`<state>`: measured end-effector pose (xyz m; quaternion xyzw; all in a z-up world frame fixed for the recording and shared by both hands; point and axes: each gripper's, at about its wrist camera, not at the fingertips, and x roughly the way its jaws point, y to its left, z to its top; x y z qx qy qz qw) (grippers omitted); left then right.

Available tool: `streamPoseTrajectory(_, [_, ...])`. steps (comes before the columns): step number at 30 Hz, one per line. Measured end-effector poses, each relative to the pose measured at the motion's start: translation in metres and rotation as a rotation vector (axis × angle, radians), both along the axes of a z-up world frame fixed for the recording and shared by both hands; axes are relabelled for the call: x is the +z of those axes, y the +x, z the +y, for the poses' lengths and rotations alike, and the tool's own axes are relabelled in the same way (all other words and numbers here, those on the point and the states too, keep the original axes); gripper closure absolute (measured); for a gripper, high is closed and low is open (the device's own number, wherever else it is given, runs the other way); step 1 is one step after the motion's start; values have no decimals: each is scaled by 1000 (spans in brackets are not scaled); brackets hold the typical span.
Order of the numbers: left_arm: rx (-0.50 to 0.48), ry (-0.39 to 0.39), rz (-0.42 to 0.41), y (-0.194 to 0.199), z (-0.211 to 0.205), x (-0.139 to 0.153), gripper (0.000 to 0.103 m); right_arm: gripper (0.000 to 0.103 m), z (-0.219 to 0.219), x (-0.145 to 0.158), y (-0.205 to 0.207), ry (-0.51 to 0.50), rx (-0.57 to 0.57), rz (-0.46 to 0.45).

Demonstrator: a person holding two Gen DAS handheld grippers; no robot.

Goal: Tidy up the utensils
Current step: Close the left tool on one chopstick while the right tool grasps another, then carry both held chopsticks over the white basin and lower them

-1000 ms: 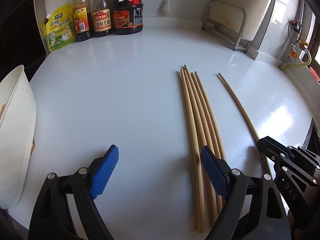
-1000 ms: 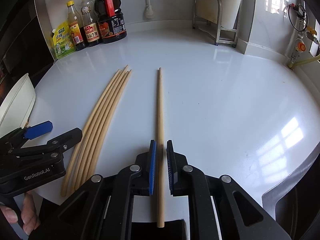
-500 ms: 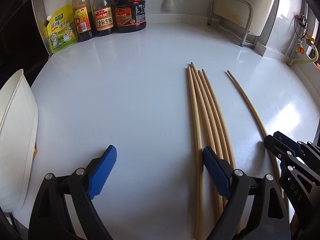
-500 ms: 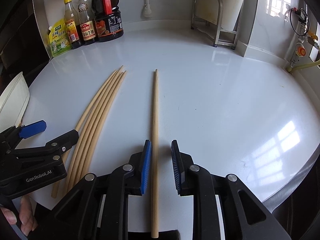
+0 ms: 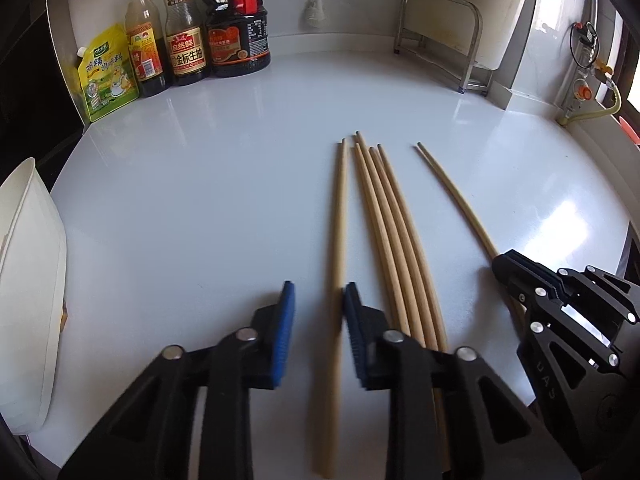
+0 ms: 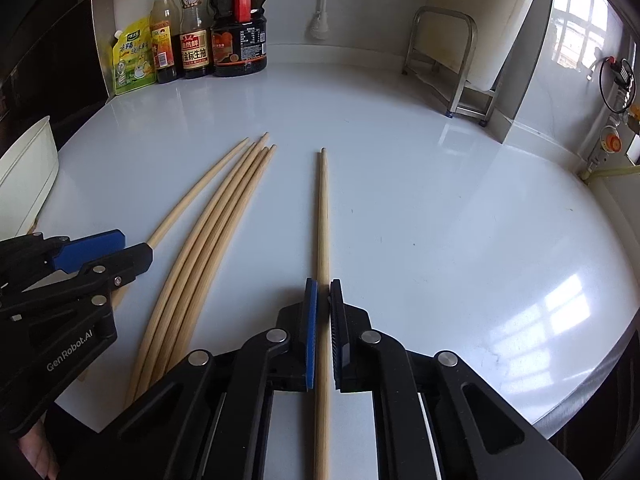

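Several long wooden chopsticks lie on the white counter. My left gripper is partly closed around one chopstick that lies apart to the left of the bundle; its right pad touches the stick, its left pad stands off. My right gripper is shut on a single chopstick, which also shows in the left wrist view. The bundle lies left of it, and the left gripper shows there over its chopstick.
A white container stands at the counter's left edge. Sauce bottles and a yellow pouch stand at the back left. A metal rack stands at the back right. The counter's front edge is close below both grippers.
My left gripper has narrowed from wide open around one chopstick, now separated left from the bundle. My right gripper opened slightly half a second ago and has closed on its chopstick again.
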<state>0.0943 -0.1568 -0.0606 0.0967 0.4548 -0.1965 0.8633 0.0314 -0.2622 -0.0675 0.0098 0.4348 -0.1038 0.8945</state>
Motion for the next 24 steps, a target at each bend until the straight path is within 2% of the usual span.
streamPoseTrajectory(2, [-7, -9, 12, -1, 0, 1, 95, 97, -2, 0, -1, 17, -2, -6])
streamPoseTrajectory(8, [4, -48, 55, -4, 13, 4, 96, 97, -10, 3, -5, 145, -20, -21])
streamPoseTrajectory(11, [11, -68, 52, -8, 22, 11, 96, 97, -7, 7, -9, 173, -20, -37])
streamPoseTrajectory(17, [31, -106, 23, -13, 47, 34, 96, 97, 9, 26, -10, 212, 18, -80])
streamPoseTrajectory(24, [71, -165, -56, -16, 88, 78, 96, 97, 46, 66, 1, 225, 108, -153])
